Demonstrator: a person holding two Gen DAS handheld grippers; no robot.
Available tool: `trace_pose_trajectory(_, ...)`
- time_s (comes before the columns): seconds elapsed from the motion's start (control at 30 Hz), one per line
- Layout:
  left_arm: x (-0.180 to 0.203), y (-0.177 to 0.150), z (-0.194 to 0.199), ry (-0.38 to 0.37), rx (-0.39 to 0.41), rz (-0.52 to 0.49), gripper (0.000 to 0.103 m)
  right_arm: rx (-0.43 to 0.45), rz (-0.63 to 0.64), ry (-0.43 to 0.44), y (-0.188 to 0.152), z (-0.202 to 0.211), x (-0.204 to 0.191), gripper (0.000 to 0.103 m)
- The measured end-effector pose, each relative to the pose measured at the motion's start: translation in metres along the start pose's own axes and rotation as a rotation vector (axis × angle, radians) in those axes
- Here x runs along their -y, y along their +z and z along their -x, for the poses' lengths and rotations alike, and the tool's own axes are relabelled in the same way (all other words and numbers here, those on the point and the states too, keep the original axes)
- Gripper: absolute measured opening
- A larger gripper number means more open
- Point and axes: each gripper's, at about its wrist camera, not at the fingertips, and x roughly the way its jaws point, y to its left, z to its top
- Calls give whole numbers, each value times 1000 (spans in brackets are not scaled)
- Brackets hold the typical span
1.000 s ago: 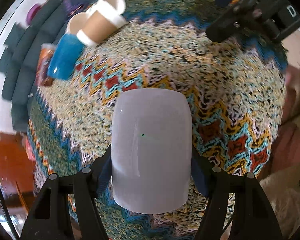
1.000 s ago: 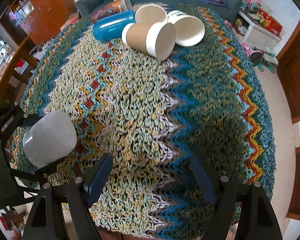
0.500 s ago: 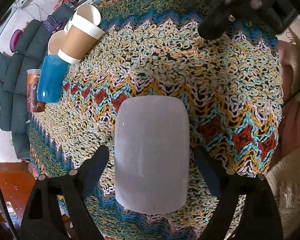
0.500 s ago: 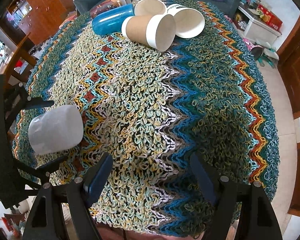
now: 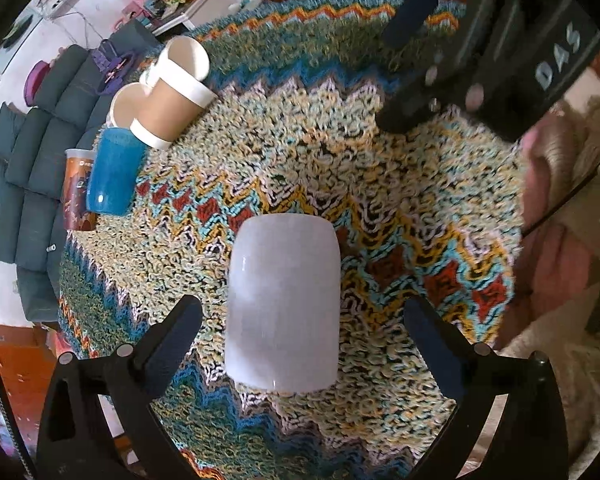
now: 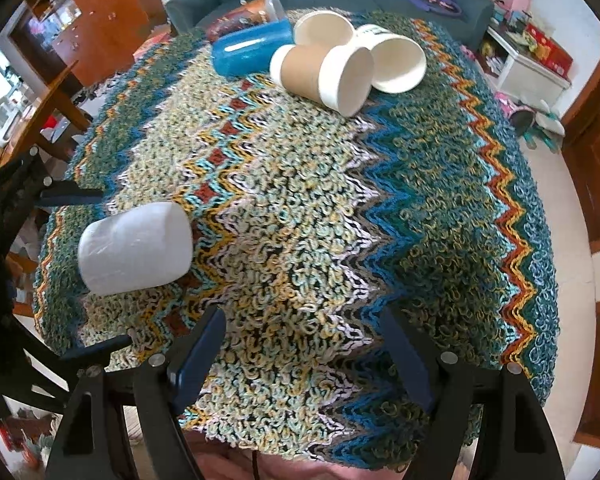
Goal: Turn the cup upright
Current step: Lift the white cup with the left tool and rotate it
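Now the white cup (image 5: 282, 304) lies sideways between the spread left gripper (image 5: 300, 320); right gripper (image 6: 300, 344) spread, empty.

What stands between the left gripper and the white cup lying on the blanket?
Nothing visible. The white cup lies on its side on the blanket, right between the open fingers of the left gripper. The other cups are far off at the blanket's far edge.
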Motion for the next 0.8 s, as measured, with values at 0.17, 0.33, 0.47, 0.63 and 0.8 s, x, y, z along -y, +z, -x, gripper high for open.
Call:
trace_pose_trajectory(0.17,-9,-11,25,15,37,82,101,41,95,5,0,12,-20,80)
trace_pose_trajectory(0.33,-26,-27,44,31,71,259,101,63,224,25,2,20,-45,80)
trace_pose_trajectory(0.47,-38,-38,54,69,79,444,101,76,305,30,4,23,-62,80)
trace_pose_trajectory(0.63,-50,-58,69,75,104,698,101,95,400,32,6,26,-78,80)
trace_pose_trajectory(0.8,-56,-83,82,26,160,948,102,107,530,61,10,24,-92,80)
